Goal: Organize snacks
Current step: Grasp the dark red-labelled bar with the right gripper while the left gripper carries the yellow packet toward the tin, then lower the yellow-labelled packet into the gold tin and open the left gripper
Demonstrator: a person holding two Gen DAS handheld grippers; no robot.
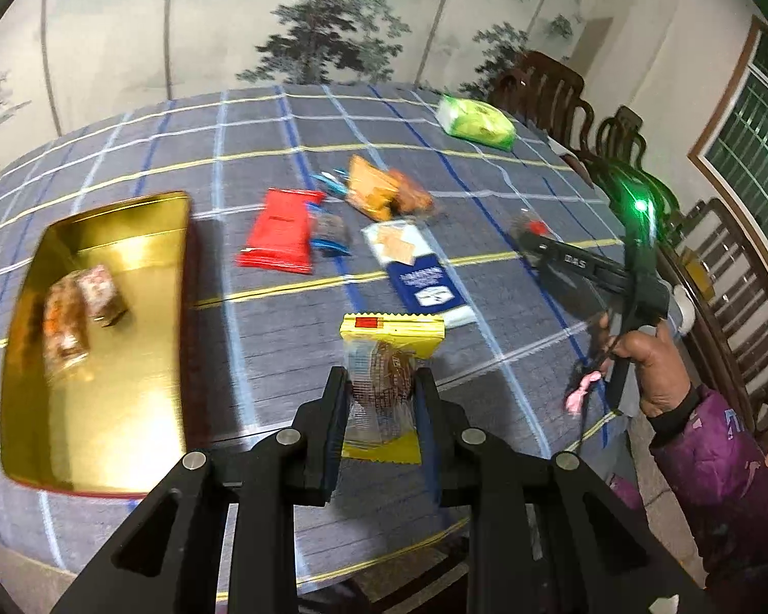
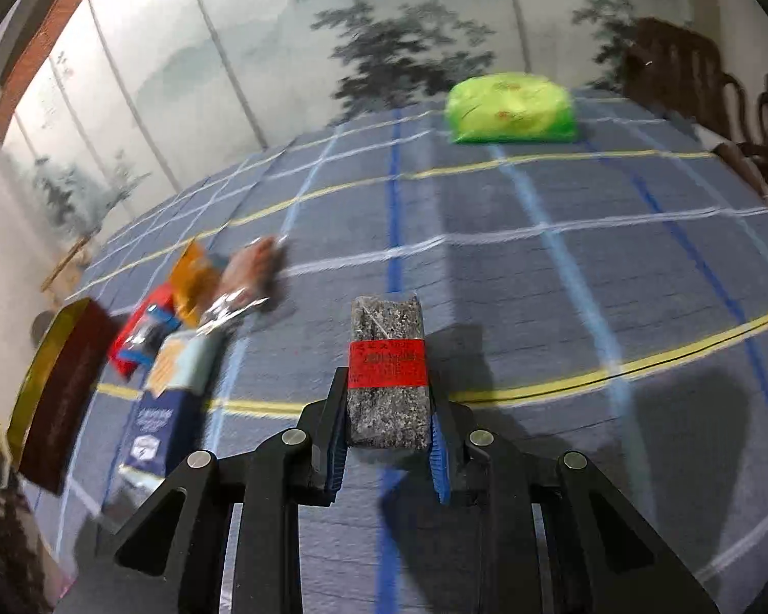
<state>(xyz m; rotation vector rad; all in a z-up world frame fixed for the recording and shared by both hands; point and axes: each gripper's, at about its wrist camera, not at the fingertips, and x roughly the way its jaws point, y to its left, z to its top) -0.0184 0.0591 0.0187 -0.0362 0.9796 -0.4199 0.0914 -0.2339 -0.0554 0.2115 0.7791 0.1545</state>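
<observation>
My left gripper [image 1: 381, 384] is shut on a yellow-ended clear snack pack [image 1: 384, 368] with a brown biscuit inside, held above the checked tablecloth [image 1: 261, 337]. To its left lies the gold tin [image 1: 143, 358], with two wrapped snacks [image 1: 77, 312] in it. My right gripper [image 2: 388, 399] is shut on a grey speckled bar with a red band [image 2: 388, 363]. From the left wrist, the right gripper [image 1: 530, 235] appears at right, held by a hand [image 1: 650, 368]. Loose snacks remain mid-table: a red pack [image 1: 281, 230], an orange pack [image 1: 379, 189] and a blue-and-white pack [image 1: 414, 266].
A green packet [image 1: 476, 120] [image 2: 509, 107] sits at the table's far side. Dark wooden chairs [image 1: 732, 276] line the right edge. The tin's dark red side [image 2: 61, 389] shows at the left of the right wrist view, beside the snack pile [image 2: 194, 317].
</observation>
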